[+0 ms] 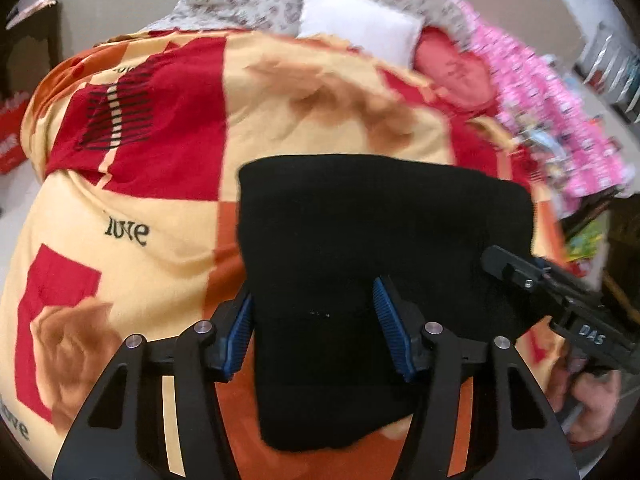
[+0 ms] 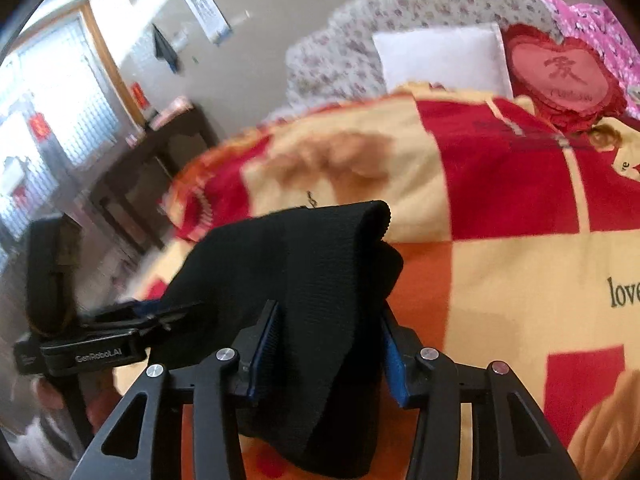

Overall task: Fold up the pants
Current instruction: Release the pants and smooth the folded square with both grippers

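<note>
- The left tool [image 1: 316, 330], a black two-finger frame with ribbed blue pads [image 1: 390, 328], stands at a middling width. The black knitted pants [image 1: 380, 232] fill the gap between its fingers. Its left pad sits at the left edge of the cloth and its right pad lies against the cloth surface; whether the pads truly press is hard to tell from this view.
- The right tool [image 2: 326, 350], of the same build, is at a narrower middling width. A thick fold of the black pants [image 2: 296, 272] rises between its two blue pads [image 2: 269, 354], which bear on the cloth from both sides, so it holds the fold.
- In the left wrist view the pants lie as a folded dark block on the bed, on a fleece blanket [image 1: 160, 208] checked in red, cream and orange with rose prints and the word "love". The block reaches from the near edge, between the fingers, out to the middle of the bed.
- In that view the right tool [image 1: 516, 270] comes in from the right, its tip at the right edge of the pants, with a hand [image 1: 592, 404] on its grip.
- In the right wrist view the left tool [image 2: 160, 316] enters from the left, reaching to the left side of the lifted cloth.
- At the far end of the bed lie a white pillow [image 2: 440, 56] and a red heart-shaped cushion [image 2: 564, 76], well apart from the pants.
</note>
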`<state>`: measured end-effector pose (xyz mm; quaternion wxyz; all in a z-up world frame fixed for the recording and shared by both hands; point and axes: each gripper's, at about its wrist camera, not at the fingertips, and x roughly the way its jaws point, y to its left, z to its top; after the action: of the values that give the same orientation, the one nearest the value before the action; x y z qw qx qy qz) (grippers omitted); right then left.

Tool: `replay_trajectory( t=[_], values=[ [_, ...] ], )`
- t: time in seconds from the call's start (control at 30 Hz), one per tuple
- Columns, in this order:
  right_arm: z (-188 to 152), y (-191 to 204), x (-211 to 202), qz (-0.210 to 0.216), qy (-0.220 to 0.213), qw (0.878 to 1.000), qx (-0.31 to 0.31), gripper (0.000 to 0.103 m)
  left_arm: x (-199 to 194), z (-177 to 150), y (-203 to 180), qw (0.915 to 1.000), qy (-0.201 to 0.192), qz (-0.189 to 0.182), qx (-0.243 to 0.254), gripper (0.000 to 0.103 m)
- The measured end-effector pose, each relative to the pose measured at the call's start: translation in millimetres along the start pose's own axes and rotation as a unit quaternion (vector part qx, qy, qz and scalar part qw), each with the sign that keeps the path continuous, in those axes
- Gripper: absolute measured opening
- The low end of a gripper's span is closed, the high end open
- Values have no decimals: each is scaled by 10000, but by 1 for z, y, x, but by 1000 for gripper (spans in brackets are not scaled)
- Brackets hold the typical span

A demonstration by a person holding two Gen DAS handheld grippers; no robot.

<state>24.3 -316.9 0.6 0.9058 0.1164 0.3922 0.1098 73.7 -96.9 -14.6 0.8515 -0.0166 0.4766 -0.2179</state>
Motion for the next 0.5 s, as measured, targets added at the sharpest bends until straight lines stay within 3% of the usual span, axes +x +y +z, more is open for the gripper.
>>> replay_trajectory(
  t=[0.07, 0.1, 0.2, 0.27, 0.37, 0.5],
  values=[
    [-5, -10, 16, -180, 170, 9997, 75, 51, 13, -1, 4, 9999, 68, -52, -67, 68],
    [-7, -14, 12, -71, 101, 9998, 172, 52, 14, -1, 7, 9998, 78, -38, -154, 73],
    [-8, -14, -6, -180, 110, 9996, 210, 52, 8, -1, 9, 9998, 133, -14, -151, 74],
    [-6, -2, -29, -439, -131, 9989, -92, 52, 2, -2, 6, 9999, 73, 125, -72, 74],
    [-5, 14, -51, -304, -359, 9982, -362, 52, -6, -7, 0, 9991, -55, 410, 29, 73],
    [-9, 38, -52, -107, -372, 9967, -710, 43, -7, -11, -6, 9975, -155, 677, 146, 73]
  ],
)
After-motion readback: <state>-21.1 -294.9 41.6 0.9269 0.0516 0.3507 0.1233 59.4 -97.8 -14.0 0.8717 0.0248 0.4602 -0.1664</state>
